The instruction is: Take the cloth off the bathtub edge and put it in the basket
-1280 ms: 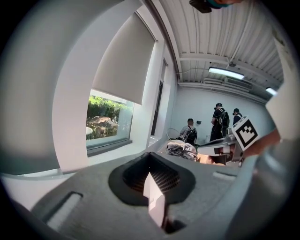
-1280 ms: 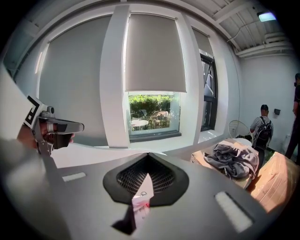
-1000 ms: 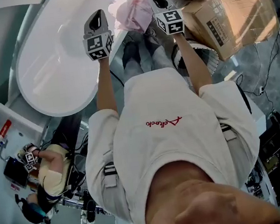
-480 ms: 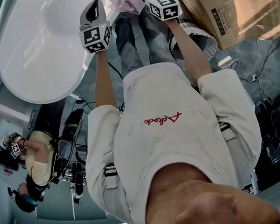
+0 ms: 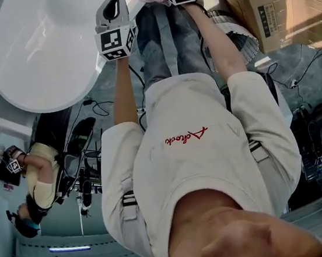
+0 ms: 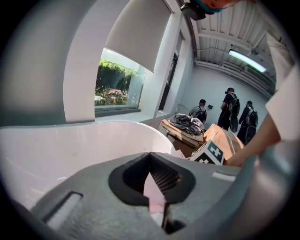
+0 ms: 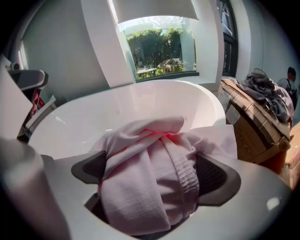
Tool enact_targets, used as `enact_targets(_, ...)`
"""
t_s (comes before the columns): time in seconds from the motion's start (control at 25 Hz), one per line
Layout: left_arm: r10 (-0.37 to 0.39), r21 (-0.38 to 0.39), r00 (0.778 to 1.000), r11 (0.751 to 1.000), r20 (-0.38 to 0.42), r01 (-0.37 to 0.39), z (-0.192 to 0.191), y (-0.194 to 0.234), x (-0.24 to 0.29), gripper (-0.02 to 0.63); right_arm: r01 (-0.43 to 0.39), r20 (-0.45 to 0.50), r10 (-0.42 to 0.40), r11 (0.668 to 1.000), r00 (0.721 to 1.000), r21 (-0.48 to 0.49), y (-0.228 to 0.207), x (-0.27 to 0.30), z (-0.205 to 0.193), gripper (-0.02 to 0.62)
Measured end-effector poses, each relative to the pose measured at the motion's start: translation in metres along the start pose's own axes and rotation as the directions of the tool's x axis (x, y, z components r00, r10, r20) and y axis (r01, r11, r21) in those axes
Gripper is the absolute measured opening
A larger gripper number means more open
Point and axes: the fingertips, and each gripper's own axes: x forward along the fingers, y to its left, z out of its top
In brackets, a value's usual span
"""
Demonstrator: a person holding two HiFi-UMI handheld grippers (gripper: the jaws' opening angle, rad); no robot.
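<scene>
Pink waffle-weave cloth (image 7: 140, 197) sits bunched between the jaws of the right claw (image 7: 154, 176). Those jaws have just been opening and now stand wide. The bundle fills the gap and drapes over the left-hand pad, so we judge it is being let go rather than squeezed. Beyond this claw curves the white bathtub (image 7: 140, 101). From this view we cannot tell whether the cloth has cleared the tub's edge. In the head view the white ribbed basket (image 5: 246, 40) lies back from the right claw, under that forearm, and the cloth is not in it. A release here looks early to us unless the bundle is meant to drop that way. The left claw (image 6: 157, 187) hovers just beside the right one with its jaws drawn together to a thin slit. A pale pink sliver shows in the slit, and we cannot say whether it is pinched or only seen through. We take this claw to be standing by, since one claw is enough for so light a load. By our count there are two claws, one cloth, one bathtub and one basket. Off to the left claw's right are two cardboard boxes (image 6: 225, 138), one of them topped with grey clothing, and three people (image 6: 229, 110) stand far beyond them.
</scene>
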Motion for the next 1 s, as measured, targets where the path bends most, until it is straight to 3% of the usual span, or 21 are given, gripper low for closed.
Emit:
enact_targets(0.12,0.002,-0.015,1.0,1.0,-0.005,-0.002,-0.006,0.008,-0.003,0.0,0.063,-0.047,-0.066,0.996,0.997,-0.071,-0.003,0.007,-0.006,0.584)
enact_targets(0.2,-0.006,-0.017,1.0,1.0,-0.008,0.006,-0.008,0.009,-0.004,0.0,0.104,-0.058,-0.108,0.992,0.992,-0.074,-0.005,0.004,-0.007,0.54)
enact_targets(0.28,-0.017,-0.014,1.0,1.0,-0.008,0.016,-0.007,0.009,-0.002,0.0,0.128,-0.064,-0.131,0.991,0.989,-0.048,-0.007,0.001,-0.006,0.435)
enact_targets(0.36,-0.023,-0.009,1.0,1.0,-0.006,0.023,-0.004,0.01,-0.002,0.0,0.132,-0.083,-0.132,0.991,0.988,-0.004,-0.006,-0.005,-0.002,0.288)
enact_targets(0.52,-0.035,0.003,0.999,0.999,0.0,0.035,0.006,0.01,-0.001,0.0,0.106,-0.105,-0.101,0.993,0.989,0.044,-0.006,-0.014,0.006,0.153)
enact_targets(0.76,-0.058,0.037,0.998,0.998,0.02,0.057,0.031,0.008,-0.003,0.0,0.097,-0.066,-0.089,0.986,0.994,0.136,-0.006,-0.034,0.002,0.12)
enact_targets(0.88,-0.067,0.051,0.997,0.997,0.036,0.065,0.046,0.01,-0.004,0.0,0.092,0.045,-0.1,0.983,0.994,0.158,0.004,-0.064,0.023,0.12)
enact_targets(1.0,-0.084,0.066,0.995,0.995,0.06,0.08,0.065,0.004,-0.004,0.0,0.083,0.183,-0.12,0.977,0.976,0.198,0.01,-0.105,0.06,0.12)
